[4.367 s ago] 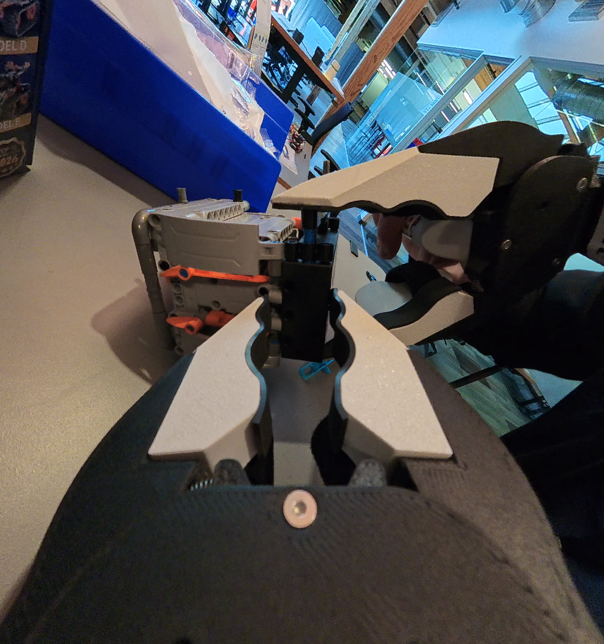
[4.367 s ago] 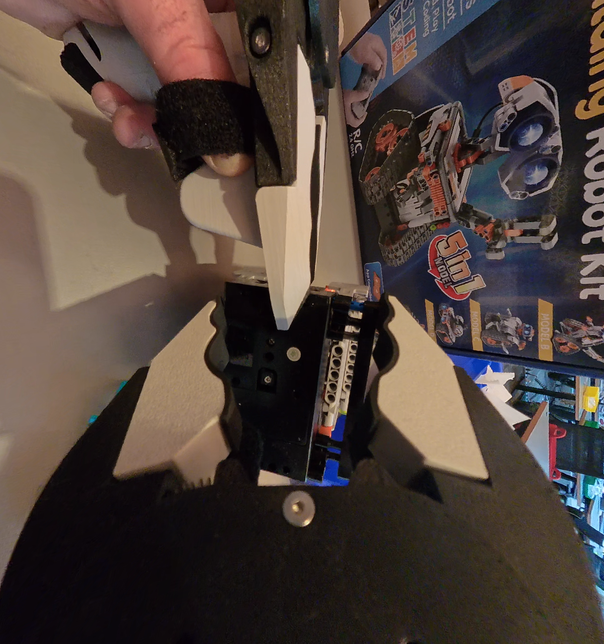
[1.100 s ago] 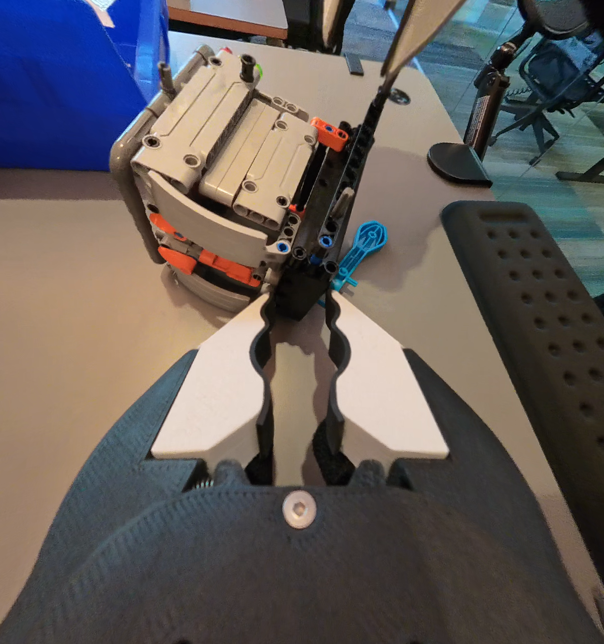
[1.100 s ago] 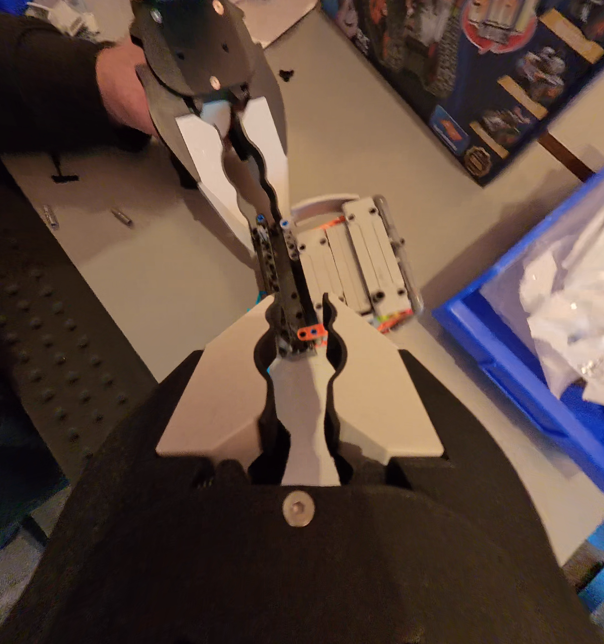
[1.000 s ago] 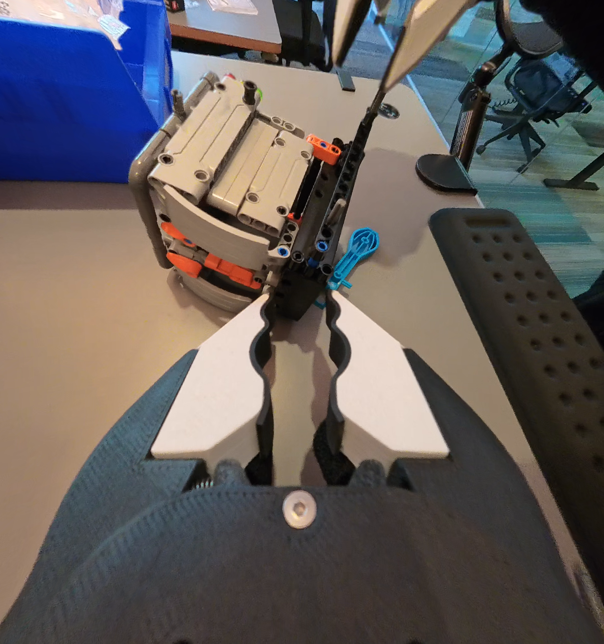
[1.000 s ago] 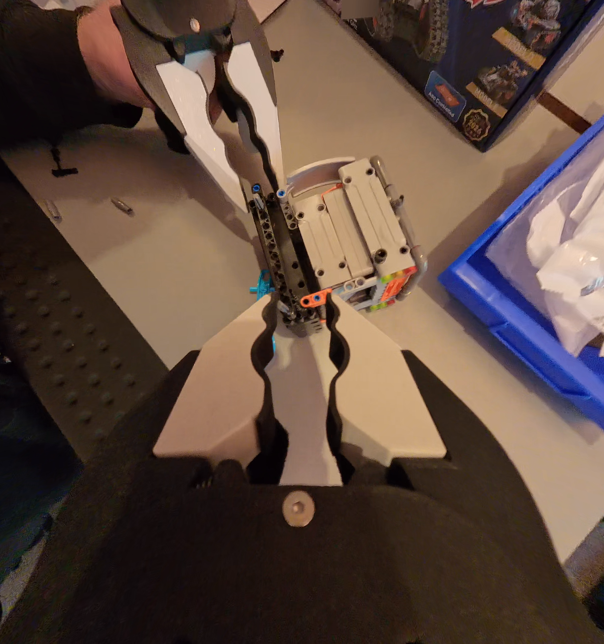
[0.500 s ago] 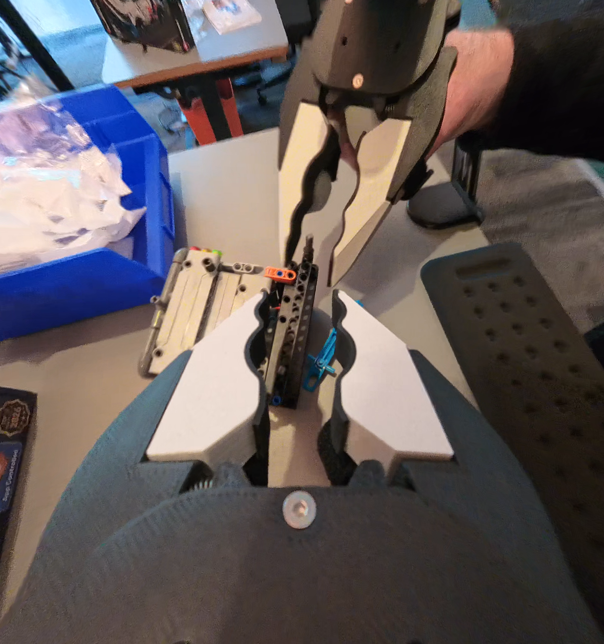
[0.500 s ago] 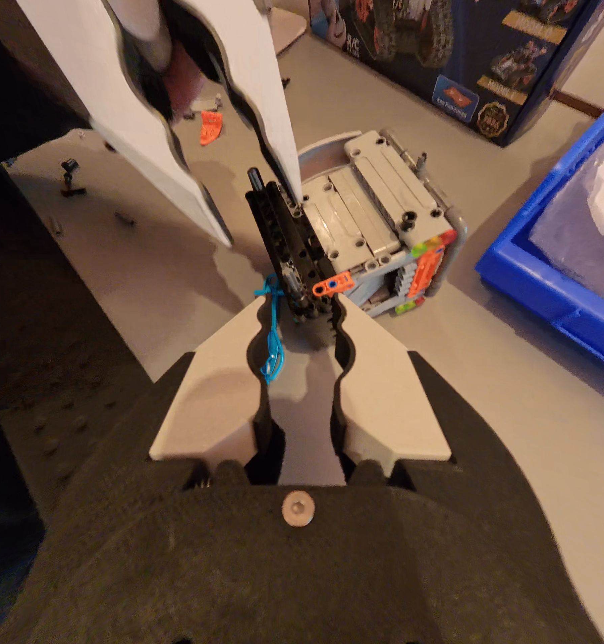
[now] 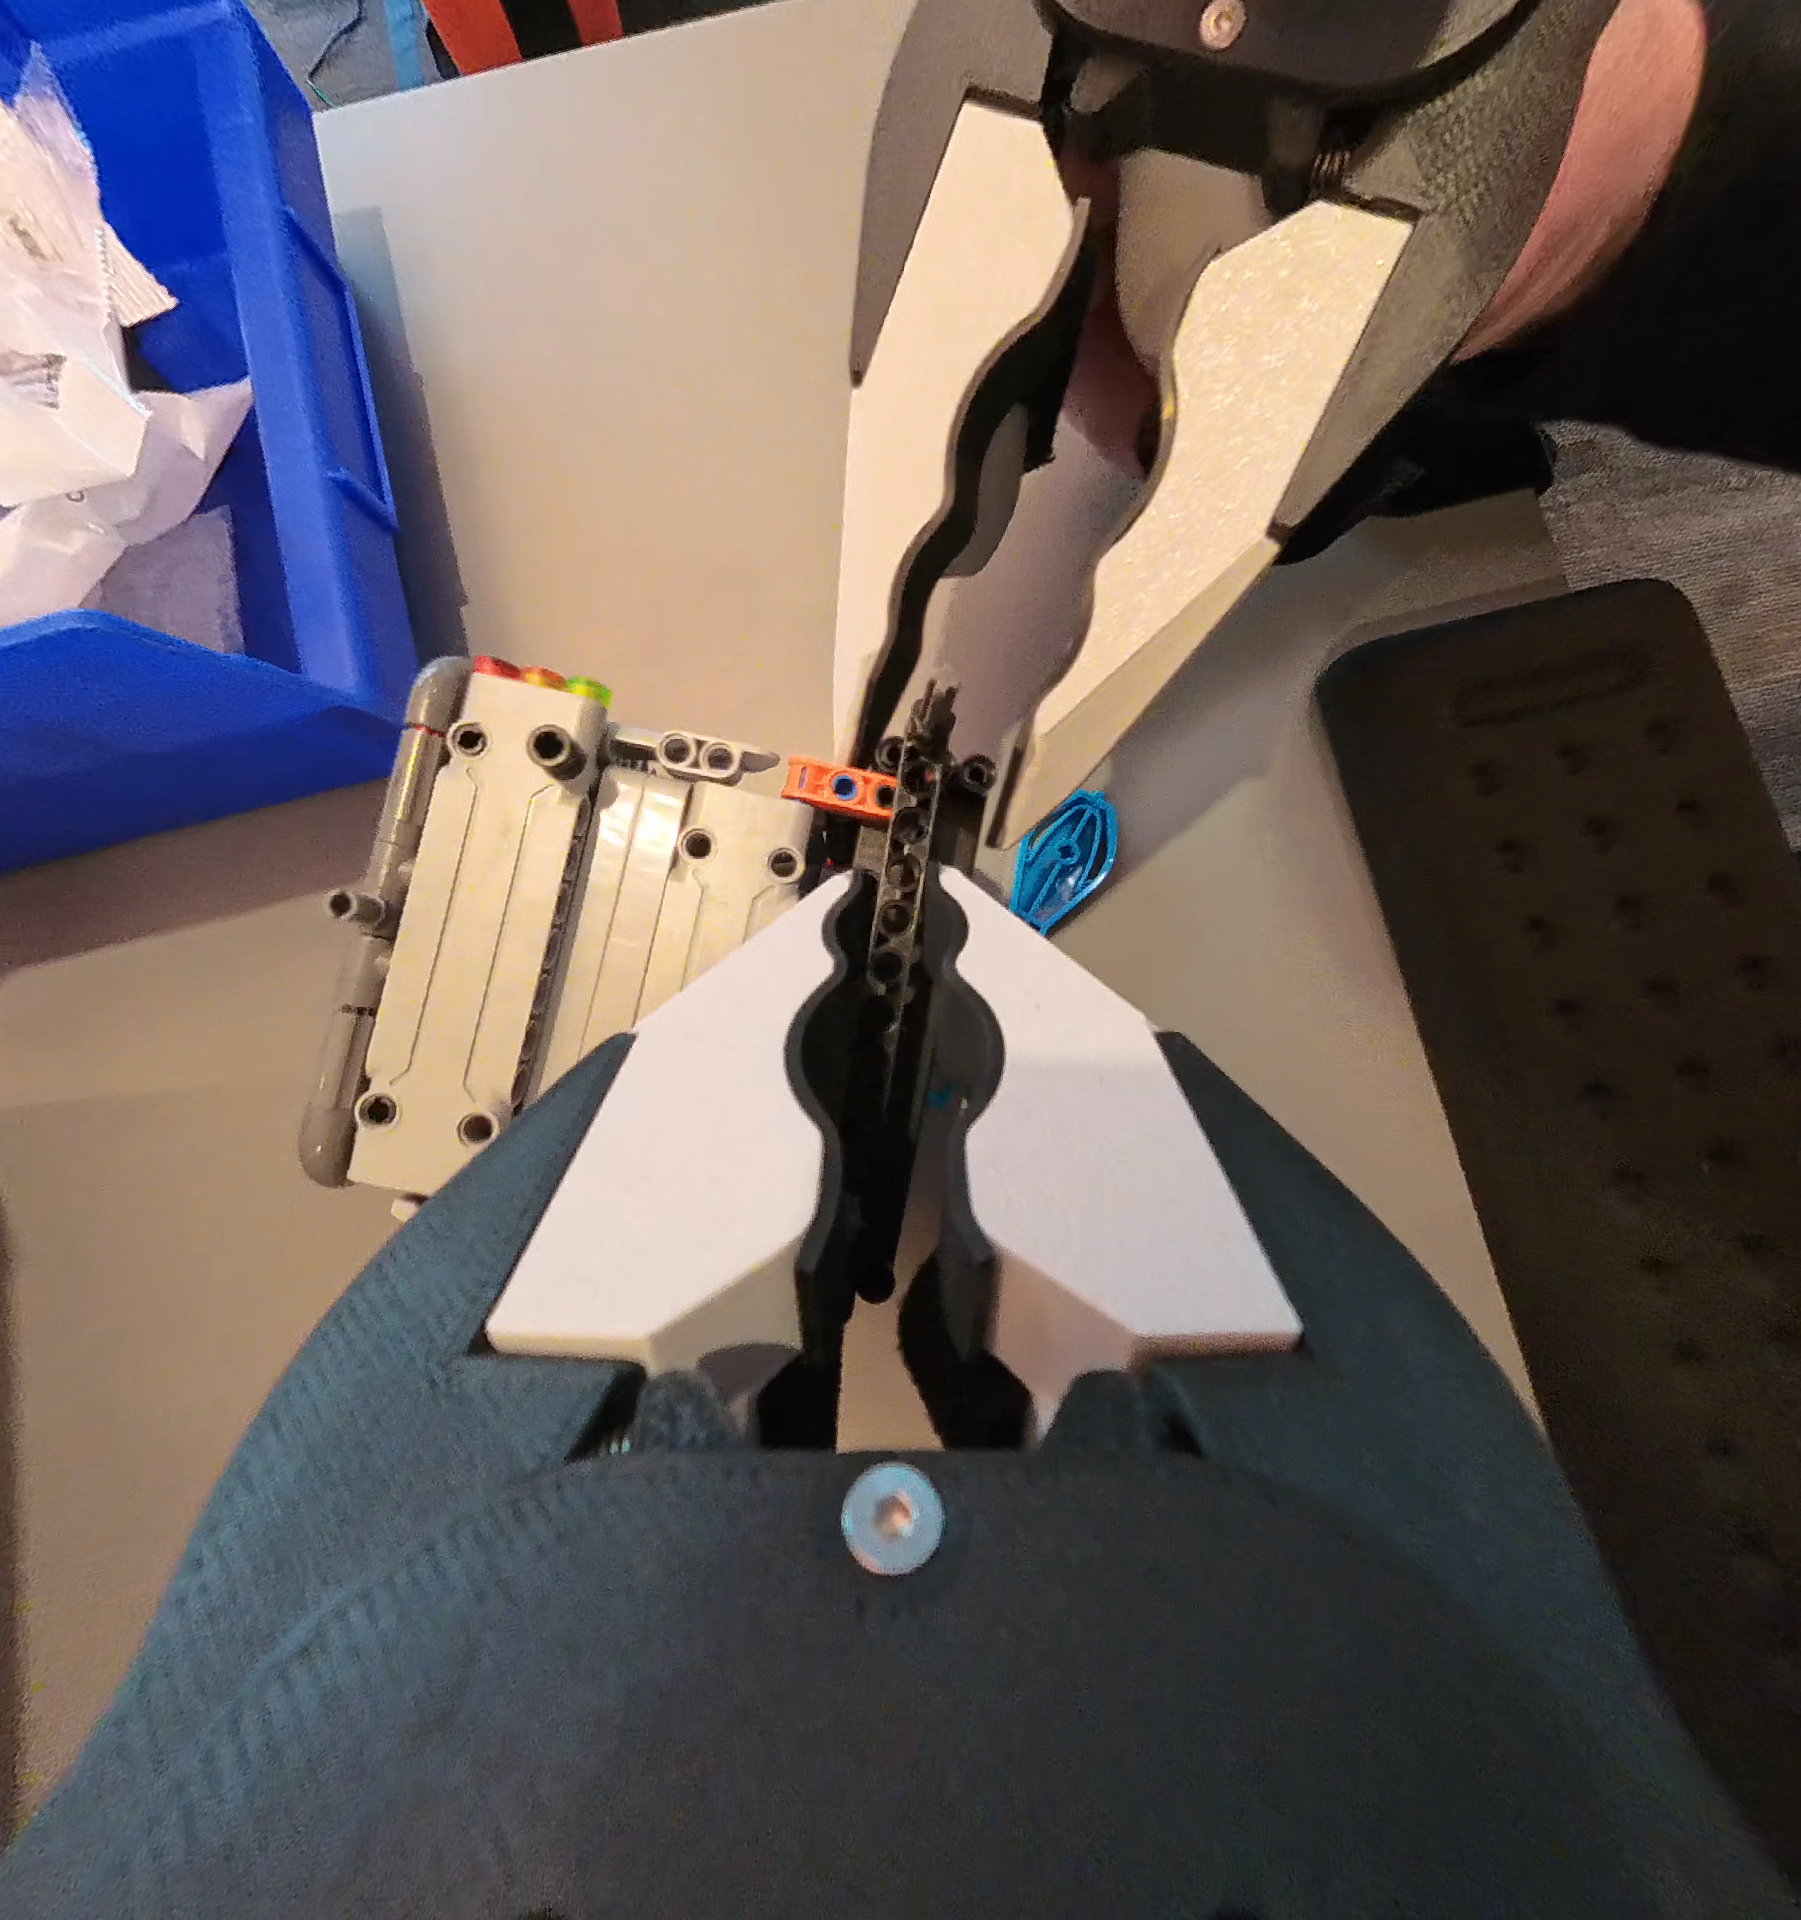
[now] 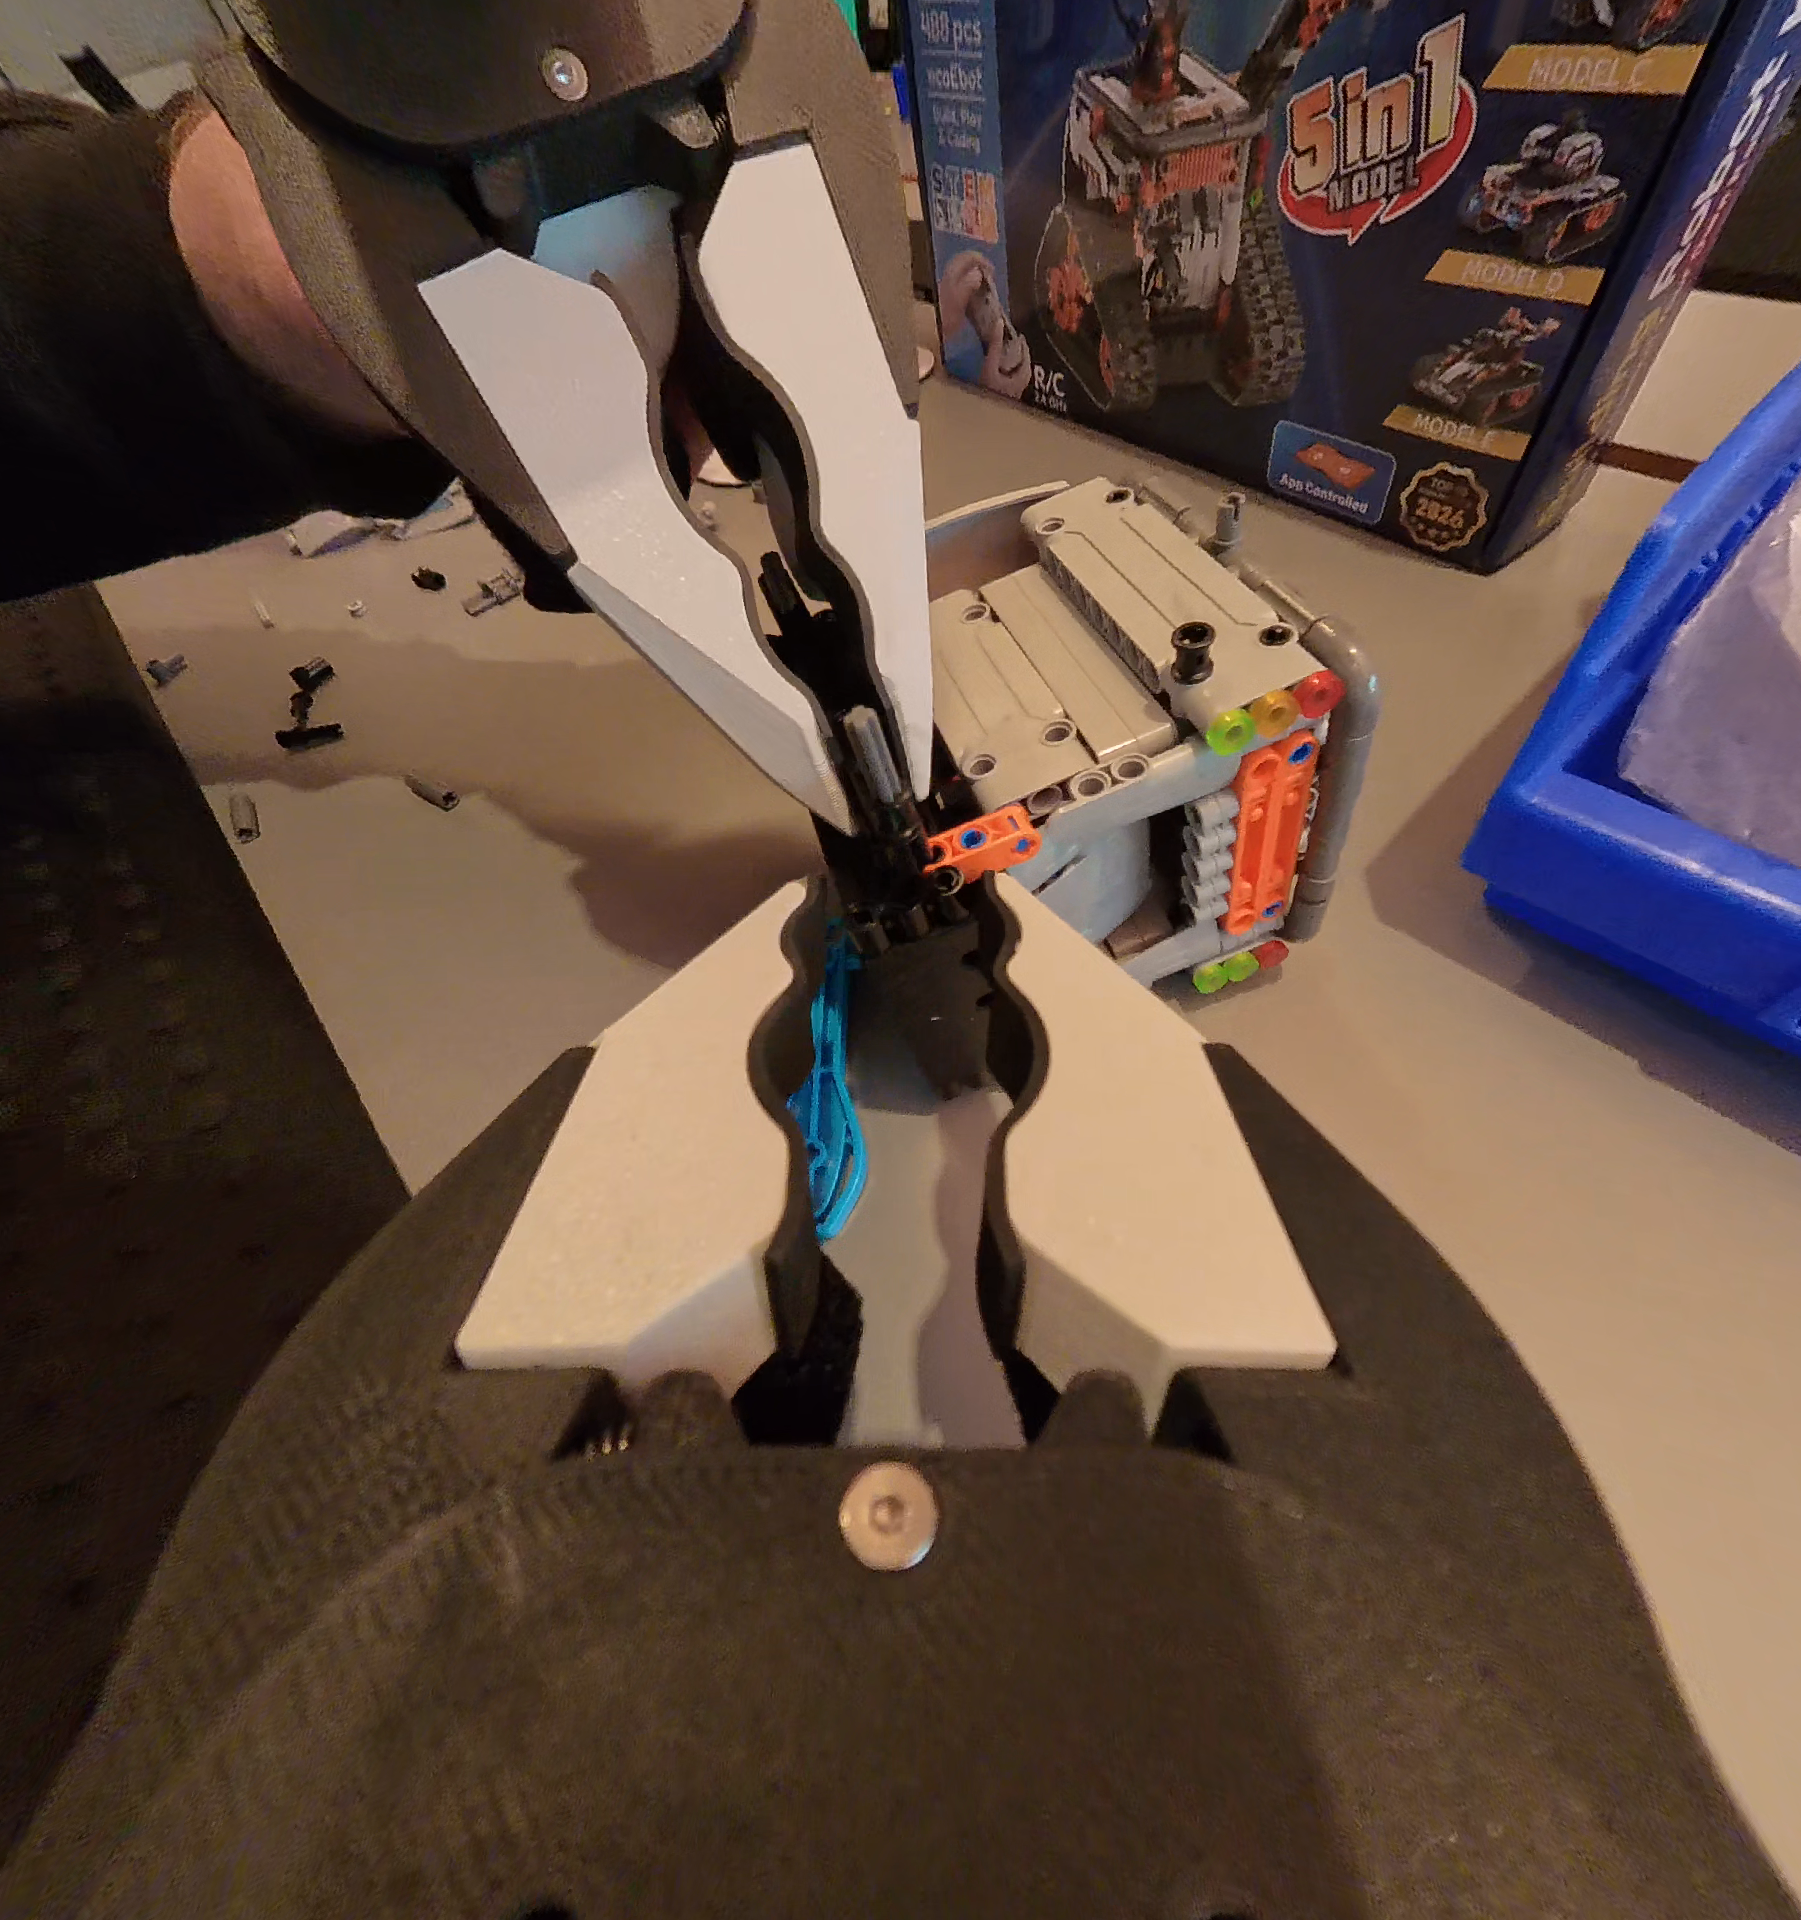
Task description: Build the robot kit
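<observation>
A grey building-brick block (image 9: 584, 935) with orange side parts is seen resting on the pale table (image 9: 615, 416); a black perforated beam (image 9: 901, 914) stands along its 3 o'clock edge in the left wrist view. The beam is pinched between the narrowed jaws of the left gripper (image 9: 896, 883). The right gripper (image 10: 901, 904) is held at the beam's far end, its jaws spread around the black stack and an orange connector (image 10: 979, 842); no firm contact can be made out. A light-blue plastic piece (image 9: 1067, 857) is seen lying on the table just beside the beam, at 2 o'clock. A blue bin (image 9: 200, 623) with plastic bags is placed at 10 o'clock, a printed kit box (image 10: 1343, 260) at 1 o'clock in the right wrist view, and a dark perforated mat (image 9: 1602, 1039) at 3 o'clock.
</observation>
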{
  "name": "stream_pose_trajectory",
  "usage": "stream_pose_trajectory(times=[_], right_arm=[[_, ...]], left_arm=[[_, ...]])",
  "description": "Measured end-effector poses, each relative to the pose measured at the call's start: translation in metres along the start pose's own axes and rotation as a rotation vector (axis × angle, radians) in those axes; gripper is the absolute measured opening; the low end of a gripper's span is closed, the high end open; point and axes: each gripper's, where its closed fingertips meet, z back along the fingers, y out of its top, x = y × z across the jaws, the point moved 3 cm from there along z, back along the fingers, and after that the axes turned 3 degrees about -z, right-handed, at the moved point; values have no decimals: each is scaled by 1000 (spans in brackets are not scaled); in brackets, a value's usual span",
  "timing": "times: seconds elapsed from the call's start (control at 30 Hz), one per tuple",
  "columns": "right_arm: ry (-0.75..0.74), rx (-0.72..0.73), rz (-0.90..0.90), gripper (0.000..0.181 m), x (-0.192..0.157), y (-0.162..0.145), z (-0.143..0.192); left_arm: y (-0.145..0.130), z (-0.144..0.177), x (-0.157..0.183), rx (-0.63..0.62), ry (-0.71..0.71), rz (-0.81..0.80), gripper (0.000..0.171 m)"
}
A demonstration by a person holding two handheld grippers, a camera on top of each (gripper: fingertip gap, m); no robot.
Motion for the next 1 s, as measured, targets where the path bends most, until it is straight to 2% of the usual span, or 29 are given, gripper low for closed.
stream_pose_trajectory(times=[0.17,0.43,1.0], right_arm=[[12,19,-10,28,4,-10,-4],[19,32,-16,26,3,-12,-5],[-45,31,24,25,1,-12,-5]], left_arm=[[-1,1,-1,-17,-21,16,11],[5,-1,3,-85,-14,-72,7],[3,-3,3,-103,-26,-173,6]])
